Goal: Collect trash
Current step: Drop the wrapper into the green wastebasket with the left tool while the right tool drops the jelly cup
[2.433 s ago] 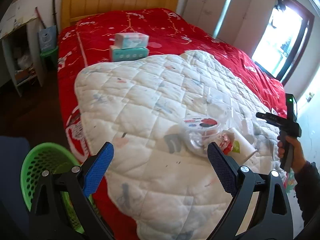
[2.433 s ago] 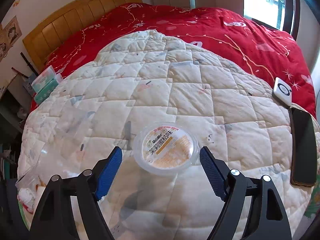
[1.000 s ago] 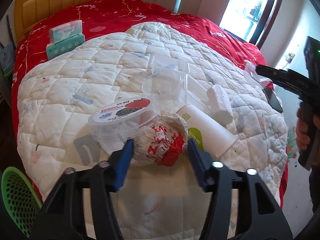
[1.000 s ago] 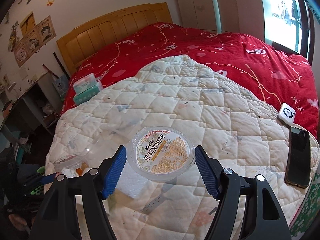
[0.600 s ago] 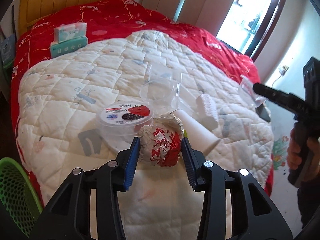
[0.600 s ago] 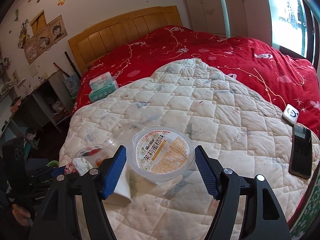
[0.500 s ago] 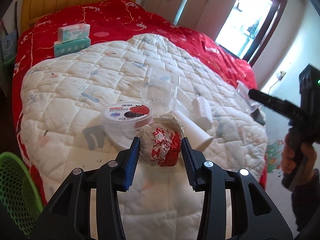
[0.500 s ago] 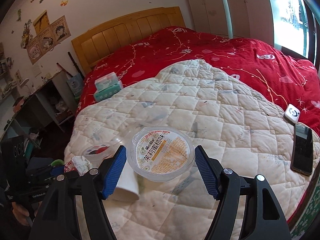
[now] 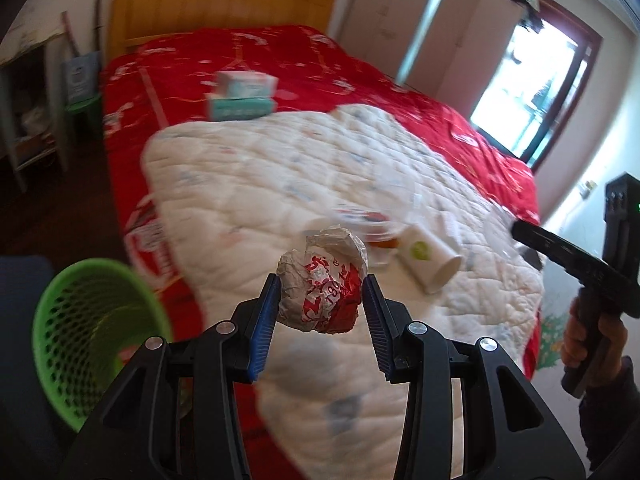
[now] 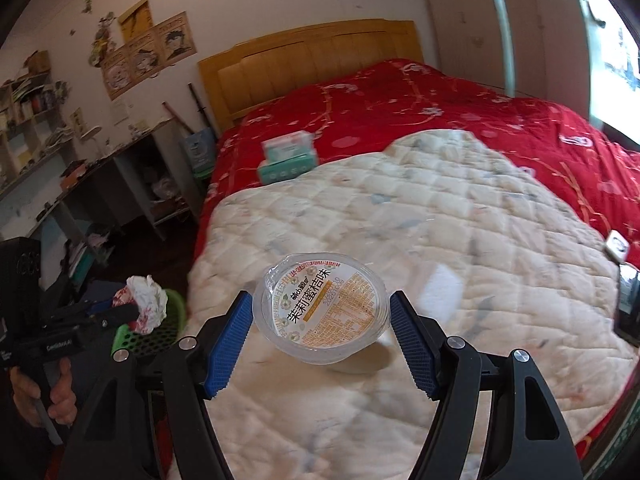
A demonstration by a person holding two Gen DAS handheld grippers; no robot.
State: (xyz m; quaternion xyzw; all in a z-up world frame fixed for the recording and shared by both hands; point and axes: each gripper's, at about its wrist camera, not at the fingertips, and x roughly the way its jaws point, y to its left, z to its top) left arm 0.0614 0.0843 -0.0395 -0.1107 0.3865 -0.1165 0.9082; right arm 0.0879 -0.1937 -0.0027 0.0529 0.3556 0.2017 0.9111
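Note:
My left gripper (image 9: 320, 316) is shut on a crumpled red-and-white wrapper (image 9: 324, 284) and holds it in the air above the bed's near edge. The green mesh trash basket (image 9: 80, 320) stands on the floor at lower left. My right gripper (image 10: 320, 332) is shut on a clear plastic cup with an orange-printed lid (image 10: 320, 308), lifted above the white quilt (image 10: 460, 240). The right wrist view shows the left gripper with the wrapper (image 10: 146, 304) in front of the basket (image 10: 160, 328). A white paper cup (image 9: 430, 260) and a clear lidded cup (image 9: 368, 224) lie on the quilt.
Two tissue packs (image 9: 242, 96) are stacked on the red bedspread (image 9: 240, 52). A phone (image 10: 628, 304) and a small white device (image 10: 616, 245) lie at the quilt's right edge. A shelf unit (image 10: 132, 184) and a wooden headboard (image 10: 308, 60) stand beyond the bed.
My left gripper has swung left with the wrapper, away from the cups and nearer the green basket. My right gripper has turned left with the lidded cup still in it.

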